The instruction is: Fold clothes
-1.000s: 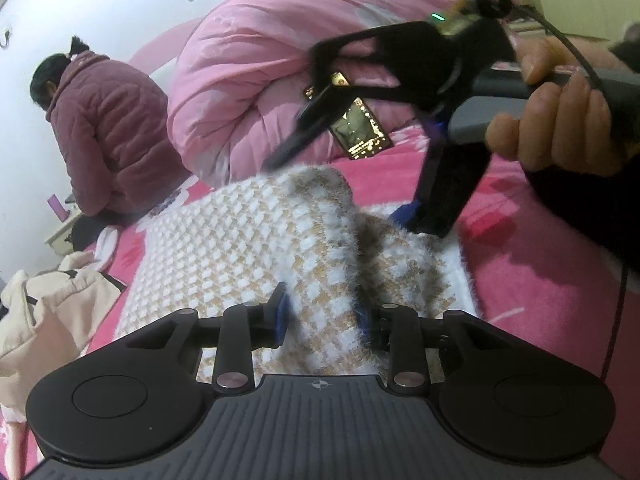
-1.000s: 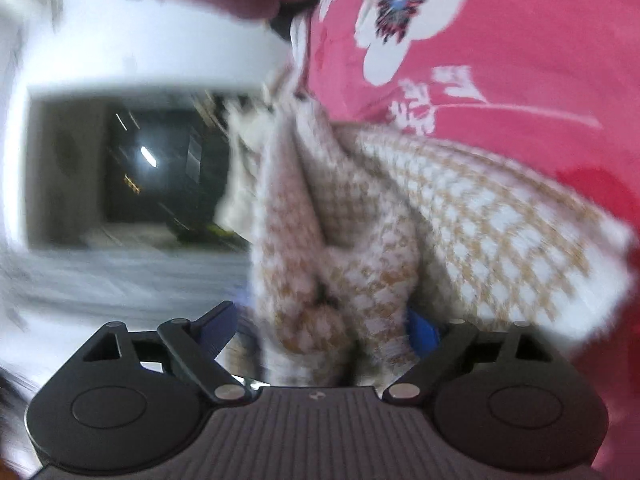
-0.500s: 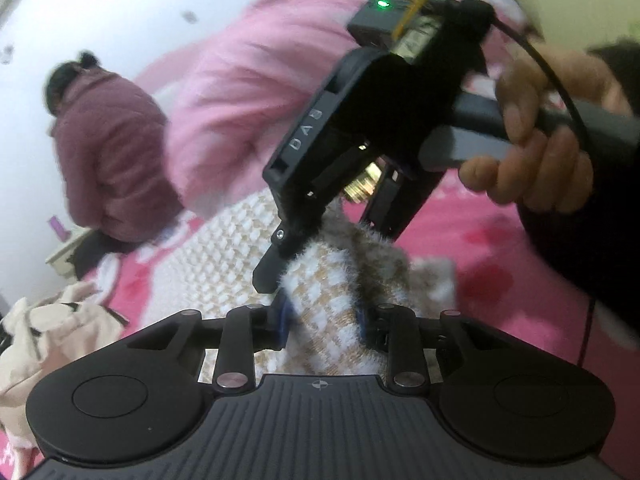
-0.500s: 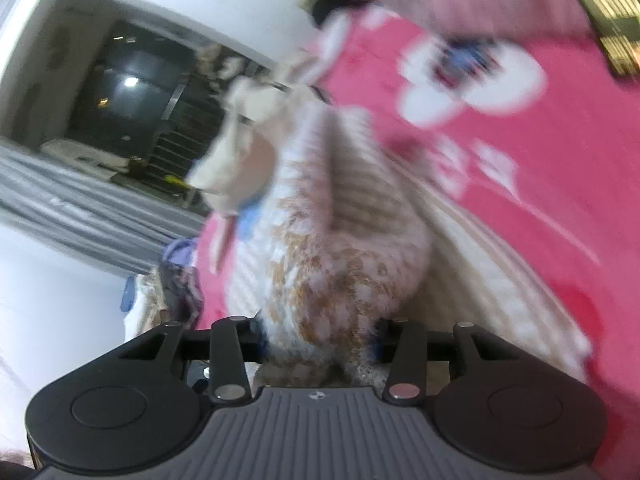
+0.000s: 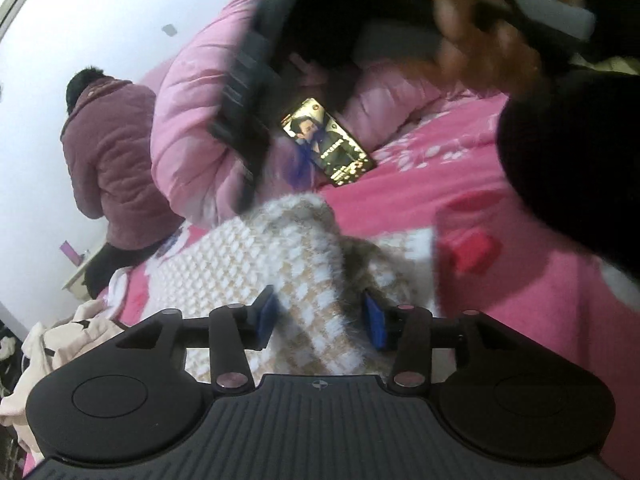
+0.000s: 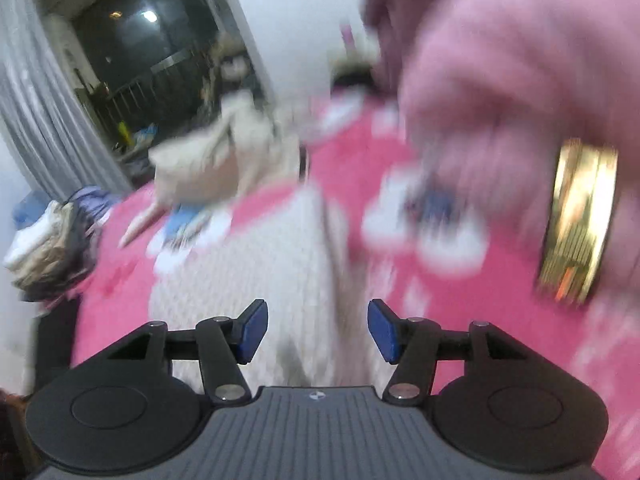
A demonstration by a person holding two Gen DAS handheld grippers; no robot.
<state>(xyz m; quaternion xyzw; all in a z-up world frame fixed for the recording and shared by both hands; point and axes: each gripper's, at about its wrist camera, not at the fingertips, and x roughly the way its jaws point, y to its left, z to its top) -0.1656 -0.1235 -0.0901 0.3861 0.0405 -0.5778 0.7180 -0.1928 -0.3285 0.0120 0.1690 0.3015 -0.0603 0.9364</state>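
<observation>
A fuzzy tan-and-white checked garment (image 5: 256, 256) lies on the pink flowered bedsheet (image 5: 528, 292). A raised fold of it runs between the blue pads (image 5: 266, 316) of my left gripper (image 5: 320, 320), whose jaws stand parted. My right gripper (image 6: 318, 332) is open and holds nothing. It hovers over the same garment (image 6: 256, 264), which is blurred there and flat on the bed. In the left wrist view the right gripper is a dark blur above the garment, held by a hand (image 5: 480, 28).
A bunched pink quilt (image 5: 200, 120) with a lit phone (image 5: 328, 144) against it lies behind the garment. A person in a mauve padded jacket (image 5: 108, 160) sits at the bed's far edge. Cream clothing (image 5: 48, 344) lies at the left edge, and a clothes pile (image 6: 48, 248) beside the bed.
My right gripper let go of the garment's bunched end and lifted away. The left gripper's pads have spread wider around the fold. The garment now lies lower and flatter.
</observation>
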